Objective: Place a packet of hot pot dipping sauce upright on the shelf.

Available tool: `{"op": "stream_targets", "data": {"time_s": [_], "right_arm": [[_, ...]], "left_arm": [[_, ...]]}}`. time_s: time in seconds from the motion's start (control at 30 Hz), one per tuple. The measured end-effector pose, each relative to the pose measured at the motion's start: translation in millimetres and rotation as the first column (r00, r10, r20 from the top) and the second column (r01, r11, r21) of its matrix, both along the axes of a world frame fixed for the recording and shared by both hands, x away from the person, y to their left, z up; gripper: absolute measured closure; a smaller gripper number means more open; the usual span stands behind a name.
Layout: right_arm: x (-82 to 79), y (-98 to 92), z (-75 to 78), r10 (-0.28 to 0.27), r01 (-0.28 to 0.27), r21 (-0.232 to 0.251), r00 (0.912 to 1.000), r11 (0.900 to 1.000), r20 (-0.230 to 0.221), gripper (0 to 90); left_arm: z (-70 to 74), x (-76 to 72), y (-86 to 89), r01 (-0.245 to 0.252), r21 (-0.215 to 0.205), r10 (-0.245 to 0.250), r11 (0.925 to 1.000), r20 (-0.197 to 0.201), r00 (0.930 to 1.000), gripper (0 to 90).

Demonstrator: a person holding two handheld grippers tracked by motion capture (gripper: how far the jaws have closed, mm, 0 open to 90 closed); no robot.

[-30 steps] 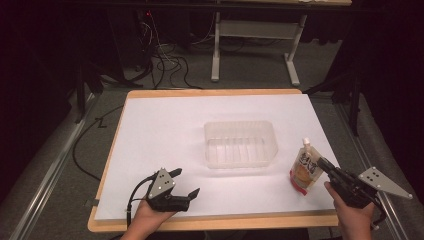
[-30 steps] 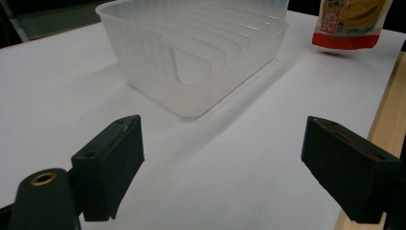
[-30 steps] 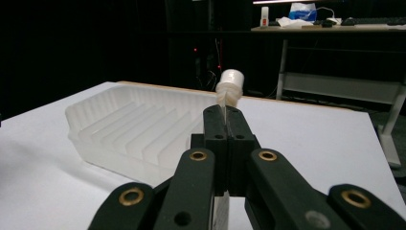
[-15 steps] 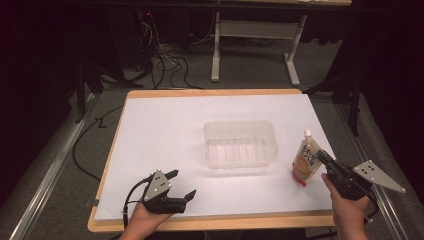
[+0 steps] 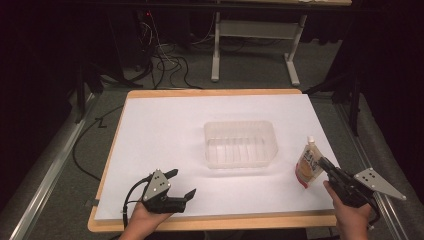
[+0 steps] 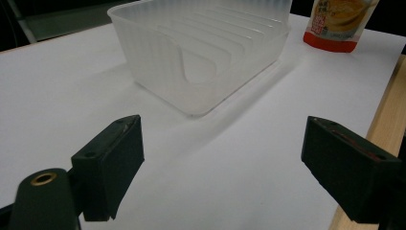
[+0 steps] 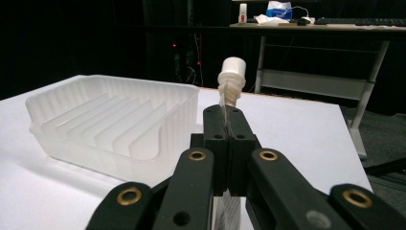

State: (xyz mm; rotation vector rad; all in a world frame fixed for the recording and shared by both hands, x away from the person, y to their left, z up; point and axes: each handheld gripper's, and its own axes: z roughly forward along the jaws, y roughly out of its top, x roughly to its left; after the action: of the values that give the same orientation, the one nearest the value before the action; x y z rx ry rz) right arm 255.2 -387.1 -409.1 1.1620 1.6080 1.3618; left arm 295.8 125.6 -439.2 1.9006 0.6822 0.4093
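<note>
A spouted pouch with a white cap and an orange-red label stands upright near the table's right edge. My right gripper is shut on its near side edge. In the right gripper view the jaws pinch the thin seam just under the ribbed spout and cap. Whether the pouch's base touches the table I cannot tell. My left gripper is open at the front left, held low over the white sheet with nothing between its fingers. It faces the clear tray, with the pouch beyond.
The clear ribbed plastic tray sits mid-table and holds nothing; it is left of the pouch. A white sheet covers the wooden table, whose front edge is near both hands. Desk legs and cables lie on the floor beyond.
The right gripper and the pouch have wobbled slightly in place, grip kept. The left gripper has hardly moved and stays open.
</note>
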Motion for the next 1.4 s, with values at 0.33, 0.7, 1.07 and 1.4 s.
{"op": "stream_targets", "data": {"time_s": [0.33,0.7,1.07,1.4], "right_arm": [[-2.0,1.4,-2.3,-0.001,0.000,-0.011,0.9994,1.000,-0.034,74.0],[8.8,8.1,-19.6,-0.007,0.006,-0.007,0.9858,1.000,-0.168,72.8],[5.4,4.9,-15.4,-0.005,0.013,0.051,0.9888,0.999,-0.149,90.0],[0.4,16.4,-4.5,0.049,-0.040,0.093,0.9942,0.995,-0.096,90.0]], "left_arm": [[-0.4,2.7,-3.1,0.011,-0.002,-0.011,0.9999,-0.004,0.9999,15.0],[-0.5,3.2,-4.5,0.016,0.000,-0.016,0.9999,-0.005,0.9999,15.0],[0.1,2.7,-3.4,0.017,0.003,-0.017,0.9998,-0.002,0.9999,15.0],[-0.4,2.4,-3.4,0.014,0.005,-0.014,0.9999,-0.001,0.9999,15.0]]}}
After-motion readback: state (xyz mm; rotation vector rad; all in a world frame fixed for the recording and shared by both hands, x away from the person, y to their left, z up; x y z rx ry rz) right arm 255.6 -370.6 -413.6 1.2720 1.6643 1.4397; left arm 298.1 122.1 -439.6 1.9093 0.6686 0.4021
